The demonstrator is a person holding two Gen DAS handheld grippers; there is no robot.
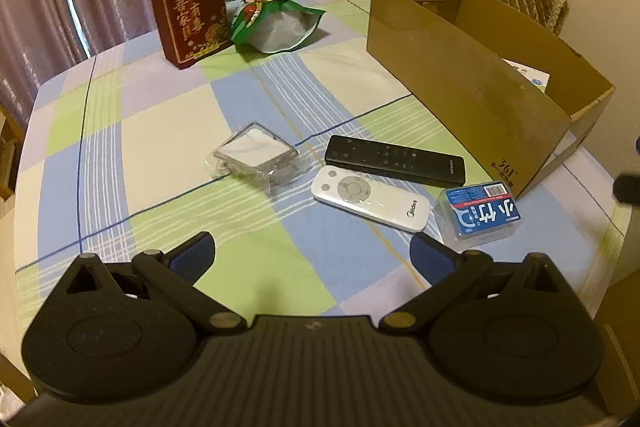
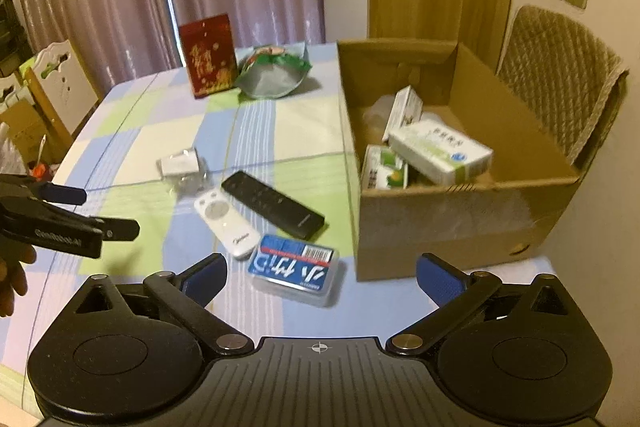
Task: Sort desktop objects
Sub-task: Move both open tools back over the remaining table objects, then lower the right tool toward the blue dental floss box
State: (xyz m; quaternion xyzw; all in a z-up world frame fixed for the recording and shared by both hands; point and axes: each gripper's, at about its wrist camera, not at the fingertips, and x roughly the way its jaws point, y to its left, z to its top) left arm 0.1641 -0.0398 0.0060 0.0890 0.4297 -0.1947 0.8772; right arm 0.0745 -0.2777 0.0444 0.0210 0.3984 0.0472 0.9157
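Both the left tongs [image 1: 312,247] and the right tongs [image 2: 322,277] hang spread wide and empty above the near edge of the worktop [image 1: 160,131], which wears a checked cloth. Still waiting to be sorted, close together near the cardboard box [image 2: 460,223], are a black remote [image 2: 272,205], a white Midea remote [image 2: 226,223] touching or nearly touching it, a clear floss-pick case with a blue label [image 2: 296,269], and a small white item in clear wrapping [image 1: 256,155]. Boxes of goods already lie inside the carton. A red gift box [image 1: 192,11] and a green snack bag [image 1: 272,23] stand well apart at the far side. The likely risk is the crowding: tongs closing on one remote could catch or shove its neighbour. The smooth floss case and the crinkly wrapper may slip from the pads, and the box's tall near wall could snag anything carried too low.
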